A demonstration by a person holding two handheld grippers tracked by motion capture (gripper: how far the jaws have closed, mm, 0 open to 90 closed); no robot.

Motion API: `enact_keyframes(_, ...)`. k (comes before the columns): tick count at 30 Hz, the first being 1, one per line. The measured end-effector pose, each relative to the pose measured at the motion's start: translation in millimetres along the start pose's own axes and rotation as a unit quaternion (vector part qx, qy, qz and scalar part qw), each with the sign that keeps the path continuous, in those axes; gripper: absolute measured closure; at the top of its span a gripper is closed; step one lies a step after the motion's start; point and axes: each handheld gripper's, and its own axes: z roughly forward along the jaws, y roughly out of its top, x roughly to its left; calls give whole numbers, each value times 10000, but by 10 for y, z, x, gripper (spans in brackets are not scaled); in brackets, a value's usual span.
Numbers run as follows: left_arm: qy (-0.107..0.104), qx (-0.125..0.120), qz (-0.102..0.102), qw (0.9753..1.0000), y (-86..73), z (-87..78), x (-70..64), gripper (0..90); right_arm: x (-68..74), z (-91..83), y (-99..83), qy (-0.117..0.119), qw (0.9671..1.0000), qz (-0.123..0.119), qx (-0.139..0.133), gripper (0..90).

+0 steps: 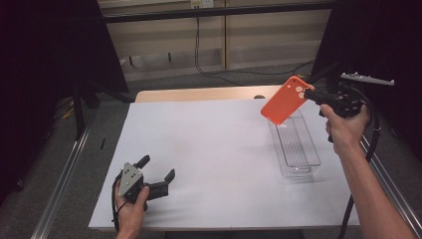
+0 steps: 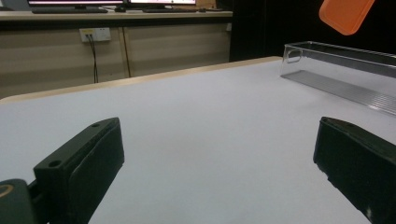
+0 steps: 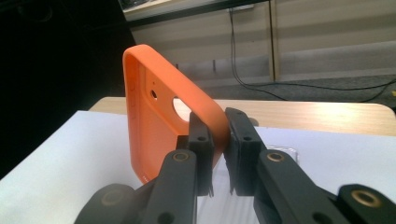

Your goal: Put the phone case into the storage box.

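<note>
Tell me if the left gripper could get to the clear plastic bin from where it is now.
Probably yes. The left gripper sits open at the table's near left, and bare white tabletop lies between it and the clear bin, though it's a long reach.

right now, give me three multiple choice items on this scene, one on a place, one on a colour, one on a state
1. Where is the phone case?
A. flat on the white table
B. held in the air above the far end of the clear bin
C. lying inside the bin

2. What colour is the case?
A. orange
B. blue
C. black

3. How does the left hand-held gripper stand?
A. shut on the case
B. shut on the bin's rim
C. open, low at the table, holding nothing

Answers:
1. B, as the high view shows the right hand-held gripper holding the case up over the bin's far end.
2. A, since it reads orange in all three views.
3. C, for the left gripper view shows its jaws wide apart with bare table between them.
</note>
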Motion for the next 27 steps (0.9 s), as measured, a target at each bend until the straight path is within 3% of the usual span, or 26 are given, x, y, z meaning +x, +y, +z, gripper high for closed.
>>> enact_keyframes(12, -8, 22, -111, 9999, -13, 11, -3, 16, -96, 54, 38, -159, 9999, -53, 12, 813)
enact_keyframes(27, 27, 72, -82, 9999, -15, 2, -19, 17, -231, 143, 82, -375, 9992, -107, 56, 813)
